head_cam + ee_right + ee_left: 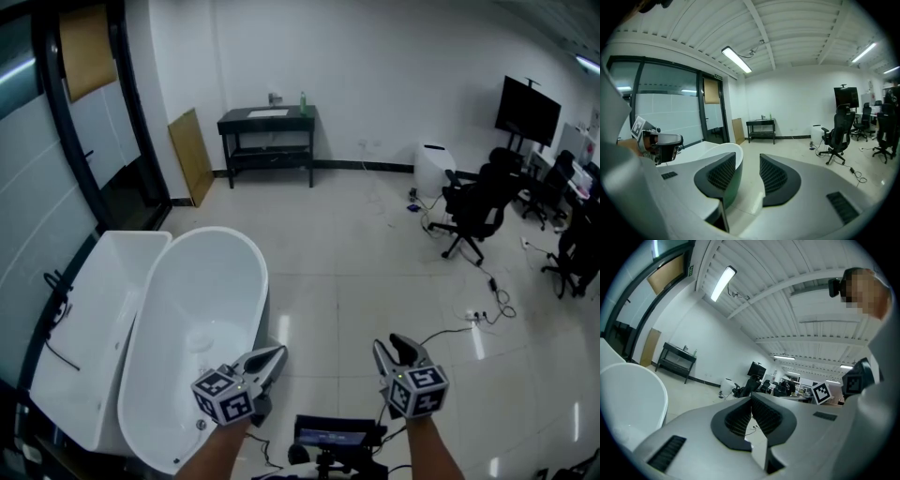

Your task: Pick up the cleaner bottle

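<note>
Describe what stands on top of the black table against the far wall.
On the black table stand a slim green bottle, a small grey object and a flat white patch. Its lower shelf lies in shadow, so anything there cannot be made out.

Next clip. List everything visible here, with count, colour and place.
Bathtub: one, white, floor, front left.
Rectangular tub: one, white, left of it.
Table: one, black, far wall.
Bottle: one, green, on the table.
Board: one, brown, leaning left of table.
Bin: one, white, far wall.
Office chairs: at least three, black, right.
Screen: one, black, far right.
Cables: several, dark, floor at right.
Left claw: one, grey, shut, empty.
Right claw: one, grey, open, empty.
</note>
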The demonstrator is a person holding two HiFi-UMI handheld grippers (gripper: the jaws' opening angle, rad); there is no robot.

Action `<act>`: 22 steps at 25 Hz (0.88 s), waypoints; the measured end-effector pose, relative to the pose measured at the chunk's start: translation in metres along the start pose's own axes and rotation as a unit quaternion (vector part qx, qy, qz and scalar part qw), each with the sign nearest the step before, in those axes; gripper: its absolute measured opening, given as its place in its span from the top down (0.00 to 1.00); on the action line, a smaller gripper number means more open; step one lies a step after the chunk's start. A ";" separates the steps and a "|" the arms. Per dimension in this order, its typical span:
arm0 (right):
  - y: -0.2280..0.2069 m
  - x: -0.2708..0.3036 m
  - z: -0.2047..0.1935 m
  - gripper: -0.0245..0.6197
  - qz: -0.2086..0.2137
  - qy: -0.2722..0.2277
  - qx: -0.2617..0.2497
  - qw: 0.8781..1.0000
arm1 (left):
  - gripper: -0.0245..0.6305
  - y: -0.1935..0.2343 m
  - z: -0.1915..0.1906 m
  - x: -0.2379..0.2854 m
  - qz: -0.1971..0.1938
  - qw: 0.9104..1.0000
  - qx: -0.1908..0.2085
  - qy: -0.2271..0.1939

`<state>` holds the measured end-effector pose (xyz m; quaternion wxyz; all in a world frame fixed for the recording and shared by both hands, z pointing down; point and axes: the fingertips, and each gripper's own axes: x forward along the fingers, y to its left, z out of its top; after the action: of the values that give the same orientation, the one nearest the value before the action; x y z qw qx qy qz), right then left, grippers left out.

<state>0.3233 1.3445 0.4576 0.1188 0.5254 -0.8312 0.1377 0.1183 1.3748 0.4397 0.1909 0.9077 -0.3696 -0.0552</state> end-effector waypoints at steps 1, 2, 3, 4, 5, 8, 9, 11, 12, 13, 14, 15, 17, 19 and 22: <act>-0.003 0.008 0.002 0.70 0.000 -0.001 0.003 1.000 | 0.97 0.007 0.001 0.003 0.000 1.000 -0.002 0.001; -0.006 0.017 0.004 0.70 0.001 -0.002 0.006 1.000 | 0.97 0.014 0.002 0.007 0.002 1.000 -0.005 0.002; -0.009 0.026 0.007 0.70 0.000 -0.001 0.005 1.000 | 0.97 0.021 0.003 0.012 0.003 1.000 -0.007 0.003; -0.013 0.035 0.010 0.70 0.000 0.000 0.002 1.000 | 0.97 0.028 0.004 0.017 0.005 1.000 -0.009 0.005; -0.018 0.044 0.012 0.70 -0.001 0.001 -0.003 1.000 | 0.97 0.034 0.005 0.024 0.006 1.000 -0.010 0.006; -0.041 0.078 0.020 0.70 0.003 0.001 -0.005 1.000 | 0.97 0.056 0.013 0.053 0.014 1.000 -0.009 0.006; -0.050 0.090 0.024 0.70 0.006 0.001 -0.004 1.000 | 0.97 0.065 0.017 0.065 0.018 1.000 -0.008 0.005; -0.069 0.117 0.033 0.70 0.015 0.001 0.002 1.000 | 0.97 0.083 0.028 0.091 0.028 1.000 -0.007 0.003; -0.081 0.129 0.038 0.70 0.019 0.001 0.006 1.000 | 0.97 0.090 0.033 0.106 0.033 0.999 -0.006 0.003; -0.093 0.140 0.045 0.70 0.021 0.001 0.006 1.000 | 0.97 0.097 0.038 0.121 0.037 0.999 -0.004 0.003; -0.106 0.151 0.054 0.70 0.023 0.001 0.005 1.000 | 0.97 0.102 0.043 0.137 0.040 0.999 -0.003 0.002; -0.117 0.160 0.063 0.70 0.027 -0.001 0.002 1.000 | 0.97 0.107 0.049 0.153 0.043 0.999 0.000 0.002; -0.135 0.179 0.076 0.70 0.038 -0.002 0.001 0.999 | 0.97 0.116 0.058 0.181 0.048 0.999 0.005 0.002; -0.146 0.198 0.084 0.70 0.051 -0.001 0.001 0.999 | 0.97 0.126 0.065 0.202 0.052 0.999 0.009 0.001; -0.159 0.226 0.096 0.70 0.065 -0.002 -0.004 0.998 | 0.97 0.145 0.074 0.226 0.058 0.998 0.011 0.002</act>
<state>0.3675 1.0551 0.4620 0.1104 0.4699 -0.8644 0.1406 0.1692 1.1013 0.4373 0.1848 0.8867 -0.4221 -0.0381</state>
